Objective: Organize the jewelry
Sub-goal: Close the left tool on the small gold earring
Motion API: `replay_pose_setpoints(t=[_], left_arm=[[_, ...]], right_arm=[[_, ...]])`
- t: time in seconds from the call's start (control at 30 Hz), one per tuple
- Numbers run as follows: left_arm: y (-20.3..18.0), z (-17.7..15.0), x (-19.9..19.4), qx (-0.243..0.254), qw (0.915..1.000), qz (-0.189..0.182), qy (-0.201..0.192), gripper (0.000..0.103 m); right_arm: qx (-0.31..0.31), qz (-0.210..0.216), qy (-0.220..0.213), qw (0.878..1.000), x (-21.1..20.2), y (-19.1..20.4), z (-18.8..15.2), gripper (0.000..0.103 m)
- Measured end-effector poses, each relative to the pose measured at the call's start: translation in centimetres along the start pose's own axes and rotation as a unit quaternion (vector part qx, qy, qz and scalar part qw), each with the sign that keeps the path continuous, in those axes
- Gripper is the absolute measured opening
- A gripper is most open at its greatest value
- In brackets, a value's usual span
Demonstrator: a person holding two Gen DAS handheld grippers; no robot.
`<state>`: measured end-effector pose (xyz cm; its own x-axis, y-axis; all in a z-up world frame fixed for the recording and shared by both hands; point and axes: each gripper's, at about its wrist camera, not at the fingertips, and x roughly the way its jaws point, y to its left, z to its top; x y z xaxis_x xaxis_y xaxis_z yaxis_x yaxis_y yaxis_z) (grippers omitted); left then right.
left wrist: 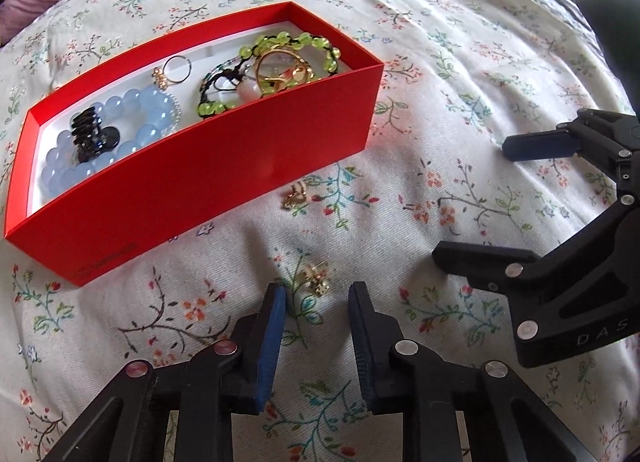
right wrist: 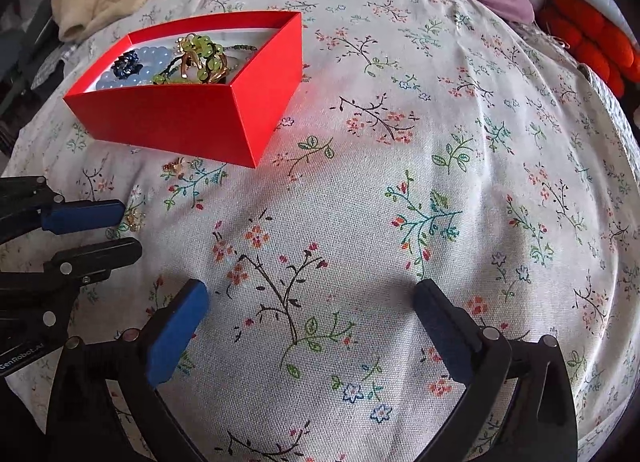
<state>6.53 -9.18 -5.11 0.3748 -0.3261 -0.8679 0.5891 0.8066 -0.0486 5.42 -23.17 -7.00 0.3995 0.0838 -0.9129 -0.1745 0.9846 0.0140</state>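
A matt red cardboard box (left wrist: pixel 224 165) was seen on woven, floral-printed cloth (right wrist: pixel 400 197). Glossy translucent blue beads (left wrist: pixel 154 117) and green beads (left wrist: pixel 256 46) lay inside with shiny gold-toned metal rings (left wrist: pixel 280 69). Matt black plastic formed the left gripper (left wrist: pixel 317 294), padded with blue rubbery pads (left wrist: pixel 272 338).

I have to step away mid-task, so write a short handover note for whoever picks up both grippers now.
Left gripper: open, empty, fingers either side of a small gold earring on the floral bedspread.
Right gripper: wide open, empty, over bare cloth.
Done: blue bead bracelet, green bead bracelet, gold rings and black clip lie in the red box.
Left: that earring, plus another gold piece beside the box.
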Motion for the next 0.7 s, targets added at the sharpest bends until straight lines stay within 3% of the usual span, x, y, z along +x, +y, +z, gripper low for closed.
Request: replay_pose_setpoints(t=[0.2,0.37,0.7], left_arm=[[-0.2,0.1,0.4,0.004,1.0000,0.006,-0.005,0.021],[-0.5,0.1,0.4,0.012,0.9997,0.022,-0.005,0.005],[1.6,-0.4,-1.4,-0.010,0.9987,0.048,-0.012,0.005]], right_arm=[[-0.002,-0.003,0.001,1.000,0.0,0.1,0.0,0.103],[-0.005,0.000,0.011,1.000,0.0,0.2,0.4,0.103],[-0.019,0.011,-0.005,1.000,-0.3,2.2,1.4,0.099]])
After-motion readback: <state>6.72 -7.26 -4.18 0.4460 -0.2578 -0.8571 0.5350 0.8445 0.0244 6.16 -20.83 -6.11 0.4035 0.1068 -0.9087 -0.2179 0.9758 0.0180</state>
